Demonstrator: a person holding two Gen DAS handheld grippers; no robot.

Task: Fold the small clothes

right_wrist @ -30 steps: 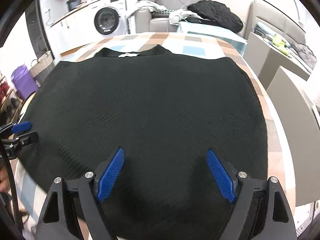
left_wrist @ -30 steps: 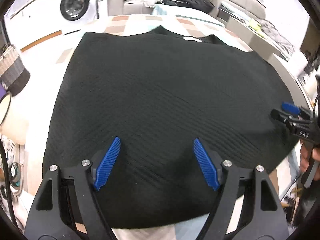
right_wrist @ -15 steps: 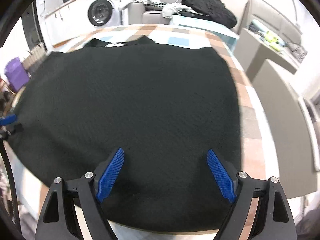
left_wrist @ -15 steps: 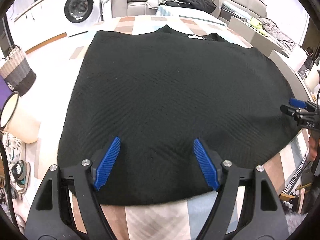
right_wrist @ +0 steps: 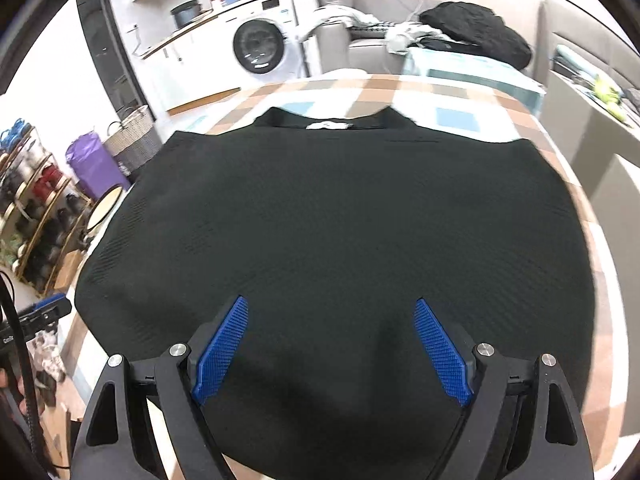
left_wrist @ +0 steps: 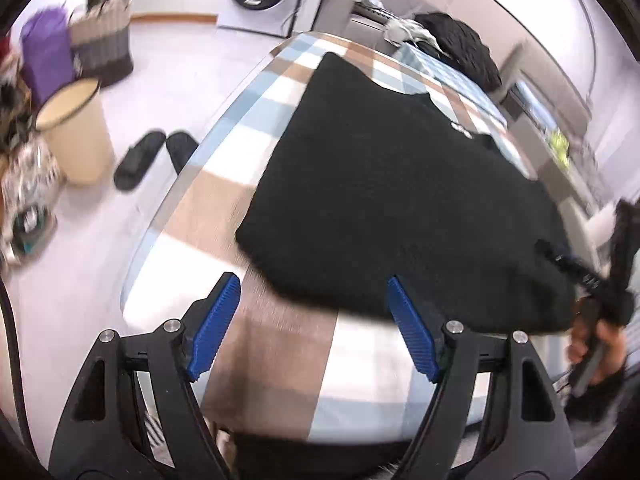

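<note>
Your checked table [left_wrist: 276, 344], a brown, white and pale-blue patterned surface, carries the whole job. On it the black ribbed knit garment [right_wrist: 340, 232] lies spread flat and single-layered, its neckline with the small white label [right_wrist: 329, 125] at the far edge and its hem nearest you. It covers most of the tabletop, so its long axis is hard to call — in the right wrist view it looks about as wide as it is deep.

Your left gripper [left_wrist: 312, 324] hangs over bare tablecloth, just off the garment's near left corner [left_wrist: 256, 248]; the cloth lies ahead and to the right of it. Its blue ribbed pads [left_wrist: 214, 326] stand wide apart with nothing between them.

Your right gripper [right_wrist: 332, 350] sits over the hem itself, black knit showing in the gap between its equally wide, empty jaws. In the left wrist view it shows blurred at the garment's near right side.

So the right hand is the nearer one. The left is likely to need a short reach forward and inward to the corner before both can pinch the hem — judged from here, a lift toward the neckline looks like the natural first fold.
</note>
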